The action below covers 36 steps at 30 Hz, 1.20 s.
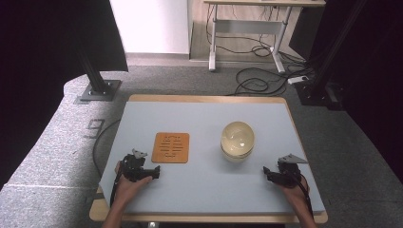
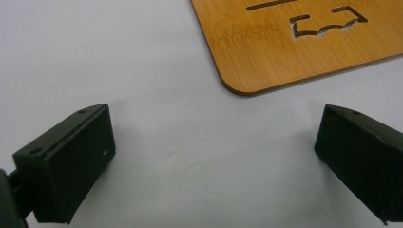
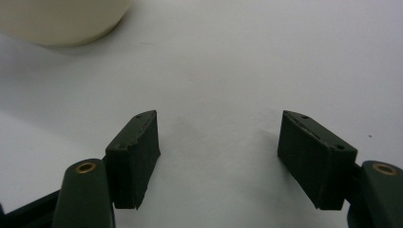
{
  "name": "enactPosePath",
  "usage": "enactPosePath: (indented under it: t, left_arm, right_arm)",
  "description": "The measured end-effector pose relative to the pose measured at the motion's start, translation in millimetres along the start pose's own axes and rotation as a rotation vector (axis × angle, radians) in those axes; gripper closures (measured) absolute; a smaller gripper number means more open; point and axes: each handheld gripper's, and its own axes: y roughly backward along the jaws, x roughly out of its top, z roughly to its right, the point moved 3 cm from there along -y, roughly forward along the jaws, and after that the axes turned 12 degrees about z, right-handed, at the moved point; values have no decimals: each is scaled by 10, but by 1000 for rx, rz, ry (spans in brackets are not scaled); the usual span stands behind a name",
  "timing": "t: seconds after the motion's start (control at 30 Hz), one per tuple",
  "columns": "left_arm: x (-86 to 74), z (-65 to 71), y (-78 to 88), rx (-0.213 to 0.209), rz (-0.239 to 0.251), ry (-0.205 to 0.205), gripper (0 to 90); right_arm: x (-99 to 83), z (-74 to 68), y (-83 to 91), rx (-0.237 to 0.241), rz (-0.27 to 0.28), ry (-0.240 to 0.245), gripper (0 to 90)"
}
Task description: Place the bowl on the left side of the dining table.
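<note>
Both grippers rest wide open and empty, the coaster (image 1: 170, 147) just ahead of the left gripper (image 1: 155, 173) and the bowl (image 1: 237, 140) ahead-left of the right gripper (image 1: 267, 173), whose careless approach could shove the bowl.

Mat (image 1: 171, 147) left, bowl (image 1: 237, 140) right, on table (image 1: 204, 190)

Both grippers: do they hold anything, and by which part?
Nothing is held. The left gripper and right gripper are open over the bare table.
</note>
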Motion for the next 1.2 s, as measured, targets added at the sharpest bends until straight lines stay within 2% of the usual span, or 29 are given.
enactPosePath:
  t: [1.0, 1.2]
  left_arm:
    - [5, -3, -3, -3, -3, -1, 0]
    - [5, -4, -3, -3, -3, -1, 0]
  right_arm:
    - [15, 7, -4, 11, -9, -11, 276]
    - [42, 22, 17, 11, 11, -19, 273]
